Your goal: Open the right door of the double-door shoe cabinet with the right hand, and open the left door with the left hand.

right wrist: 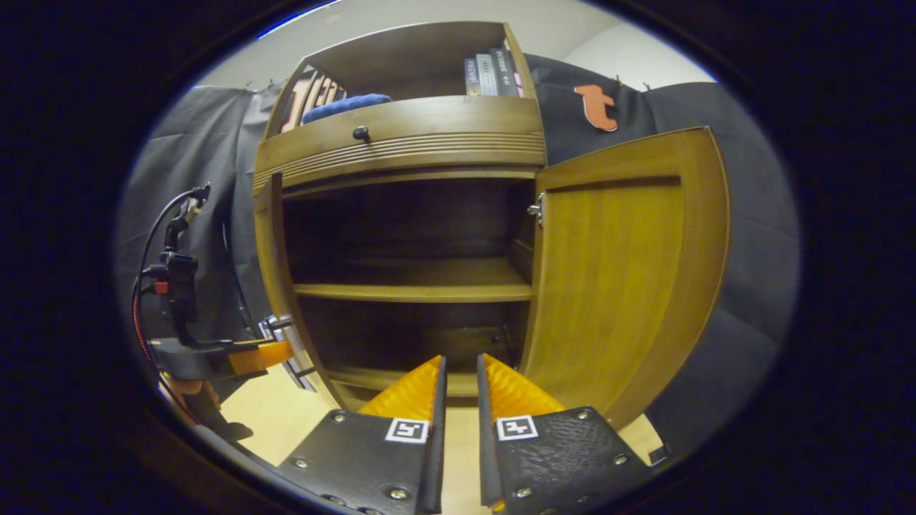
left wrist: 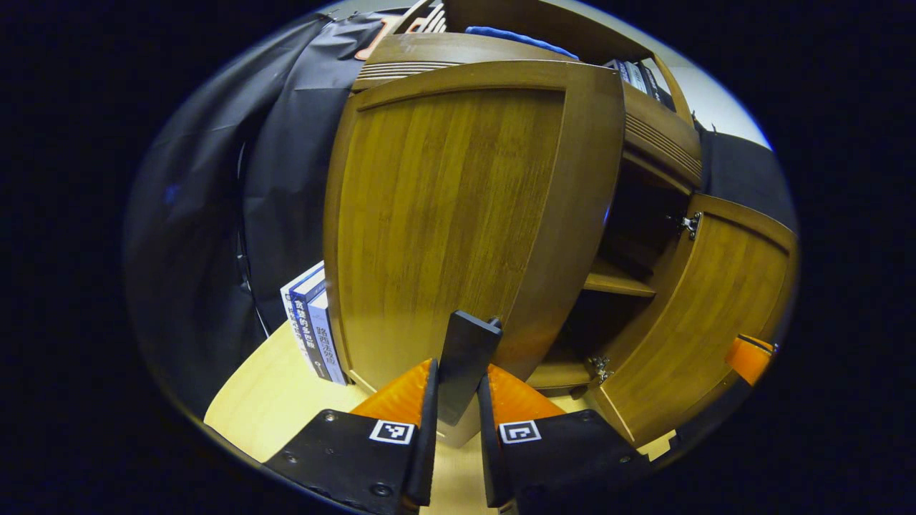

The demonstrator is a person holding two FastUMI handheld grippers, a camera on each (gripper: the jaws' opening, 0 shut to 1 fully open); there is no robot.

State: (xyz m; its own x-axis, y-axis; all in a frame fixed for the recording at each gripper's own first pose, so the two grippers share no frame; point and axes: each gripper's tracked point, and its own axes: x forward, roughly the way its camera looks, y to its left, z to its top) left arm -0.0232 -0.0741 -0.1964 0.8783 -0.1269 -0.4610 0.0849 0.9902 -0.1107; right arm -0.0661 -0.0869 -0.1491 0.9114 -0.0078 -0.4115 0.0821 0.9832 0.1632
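Note:
The wooden shoe cabinet [right wrist: 401, 143] stands with both doors swung out. Its left door [left wrist: 444, 214] faces me broadly in the left gripper view, and my left gripper [left wrist: 458, 372] is shut on that door's dark flat handle [left wrist: 466, 343]. The right door [right wrist: 622, 272] hangs wide open at the right, also seen as the right door [left wrist: 715, 307]. In front of the dark interior and its inner shelf [right wrist: 415, 290], my right gripper [right wrist: 458, 361] has its fingers close together with nothing between them. The left gripper [right wrist: 272, 354] shows beside the left door's edge [right wrist: 275, 272].
Books [left wrist: 311, 329] stand on the pale tabletop [left wrist: 265, 408] left of the cabinet. Above the doors is a drawer with a dark knob [right wrist: 361, 132]; a blue cloth [right wrist: 343, 106] and more books [right wrist: 490, 71] sit in the top compartment. Black cloth surrounds the cabinet.

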